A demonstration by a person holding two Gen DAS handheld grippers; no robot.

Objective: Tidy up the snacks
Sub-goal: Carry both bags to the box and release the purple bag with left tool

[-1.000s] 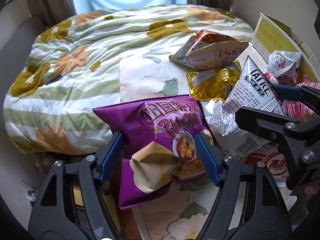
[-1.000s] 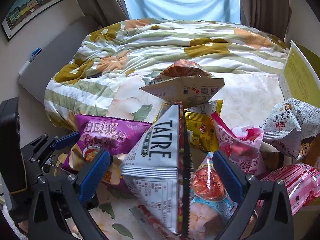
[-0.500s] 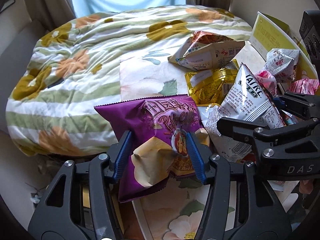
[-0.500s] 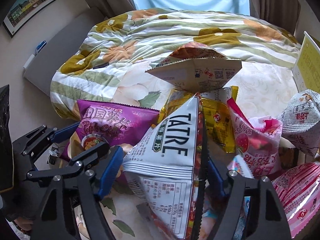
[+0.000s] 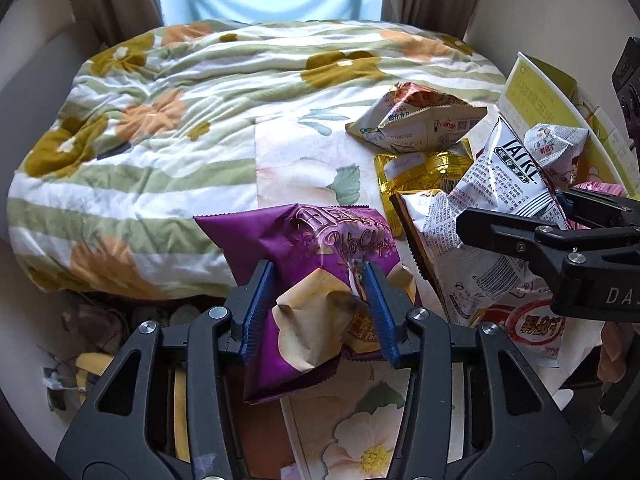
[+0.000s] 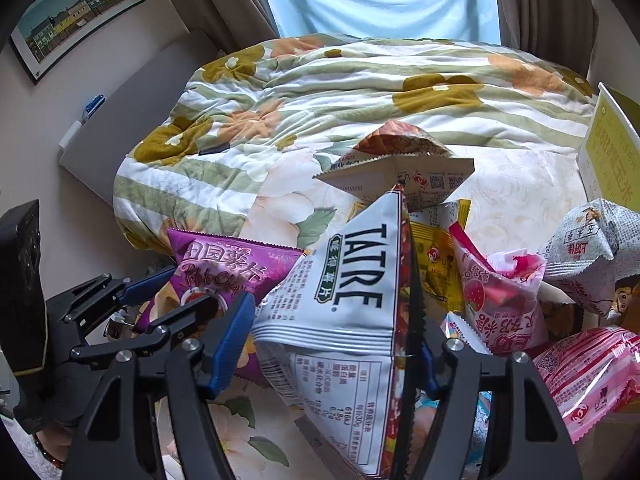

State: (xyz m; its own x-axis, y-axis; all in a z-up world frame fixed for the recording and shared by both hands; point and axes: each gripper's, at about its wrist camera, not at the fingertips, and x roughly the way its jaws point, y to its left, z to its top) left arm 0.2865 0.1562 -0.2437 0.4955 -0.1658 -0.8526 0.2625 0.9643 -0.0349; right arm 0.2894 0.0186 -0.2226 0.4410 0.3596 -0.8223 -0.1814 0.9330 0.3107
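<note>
A purple potato chip bag (image 5: pixel 304 236) lies at the near edge of the bed, and my left gripper (image 5: pixel 316 276) is shut on its crumpled lower part, with both blue pads pressed into the foil. The same purple bag (image 6: pixel 216 264) shows at the left of the right wrist view, in the left gripper (image 6: pixel 184 288). A white TATRE chip bag (image 6: pixel 356 280) stands on edge between the fingers of my right gripper (image 6: pixel 332 320). Its jaws are closing, and the pads press on the bag's sides. From the left wrist view, the right gripper (image 5: pixel 516 210) clamps the white bag (image 5: pixel 504 176).
More snacks are piled at the right: an orange and white bag (image 5: pixel 416 120), a gold packet (image 5: pixel 420 168), a pink strawberry bag (image 6: pixel 496 292), a grey-white bag (image 6: pixel 588 240) and a pink striped packet (image 6: pixel 592 368). A yellow-green box (image 5: pixel 532 92) stands behind them. A floral quilt (image 5: pixel 180 120) covers the bed.
Both grippers have gone from wide open to closed on their bags. The left one has squeezed the purple bag and raised it slightly. The white bag is pinched narrower.
</note>
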